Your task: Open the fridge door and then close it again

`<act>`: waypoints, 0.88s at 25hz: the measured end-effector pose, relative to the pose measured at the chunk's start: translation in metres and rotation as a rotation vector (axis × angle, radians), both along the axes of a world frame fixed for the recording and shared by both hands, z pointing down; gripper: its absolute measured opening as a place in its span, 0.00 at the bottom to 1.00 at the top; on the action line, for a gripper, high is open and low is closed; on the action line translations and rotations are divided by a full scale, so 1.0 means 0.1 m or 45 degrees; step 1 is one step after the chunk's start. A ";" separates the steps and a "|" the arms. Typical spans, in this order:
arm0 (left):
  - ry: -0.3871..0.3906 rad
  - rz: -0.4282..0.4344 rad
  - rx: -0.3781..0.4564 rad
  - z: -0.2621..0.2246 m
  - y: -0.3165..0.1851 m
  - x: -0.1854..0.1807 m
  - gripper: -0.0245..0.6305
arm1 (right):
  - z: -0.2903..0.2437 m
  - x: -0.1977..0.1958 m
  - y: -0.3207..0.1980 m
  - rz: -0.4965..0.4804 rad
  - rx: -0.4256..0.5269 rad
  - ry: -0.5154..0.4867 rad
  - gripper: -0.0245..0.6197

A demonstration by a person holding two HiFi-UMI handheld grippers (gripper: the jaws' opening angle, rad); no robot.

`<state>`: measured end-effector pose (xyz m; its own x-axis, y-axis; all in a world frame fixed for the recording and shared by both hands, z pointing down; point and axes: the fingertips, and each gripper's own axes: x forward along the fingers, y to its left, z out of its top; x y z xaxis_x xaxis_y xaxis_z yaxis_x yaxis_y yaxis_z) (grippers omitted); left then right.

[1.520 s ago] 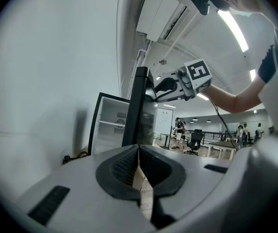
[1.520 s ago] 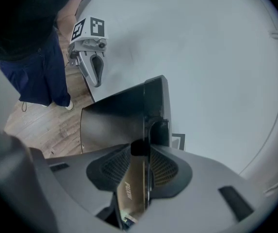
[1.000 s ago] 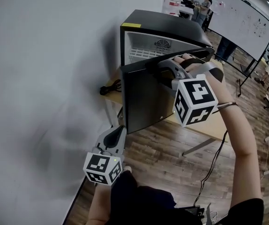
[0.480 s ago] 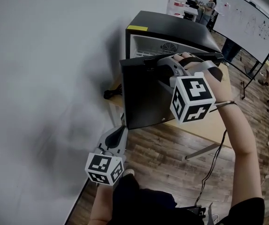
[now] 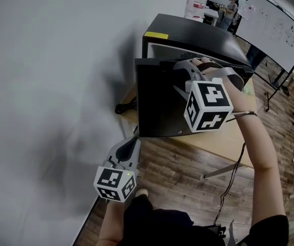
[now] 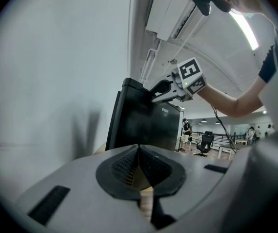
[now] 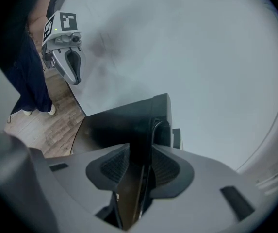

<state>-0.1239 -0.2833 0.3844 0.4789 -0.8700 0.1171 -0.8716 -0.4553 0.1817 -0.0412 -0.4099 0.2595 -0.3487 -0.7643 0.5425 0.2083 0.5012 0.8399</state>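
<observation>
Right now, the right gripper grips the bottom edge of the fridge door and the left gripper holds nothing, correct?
Not quite. The head view shows the right gripper gripping the top edge of the door, not the bottom. The left gripper does hold nothing.

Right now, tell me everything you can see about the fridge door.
The fridge door is a flat black panel, smooth and faintly shiny, with small pale lettering near a top corner. It stands upright on the front of the fridge and is slightly ajar, with a thin strip of the pale inside showing above its top edge. The right gripper is clamped on that top edge. Nothing else touches it.
</observation>
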 end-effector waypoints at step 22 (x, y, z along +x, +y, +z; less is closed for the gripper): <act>0.024 0.044 -0.010 0.11 -0.58 -0.21 0.05 | 0.04 0.00 -0.81 0.293 0.055 -0.046 0.22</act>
<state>-0.1444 -0.3414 0.3956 0.5111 -0.8519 0.1143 -0.8516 -0.4839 0.2018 -0.0408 -0.4913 0.2636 -0.1811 -0.8482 0.4978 0.0616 0.4954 0.8665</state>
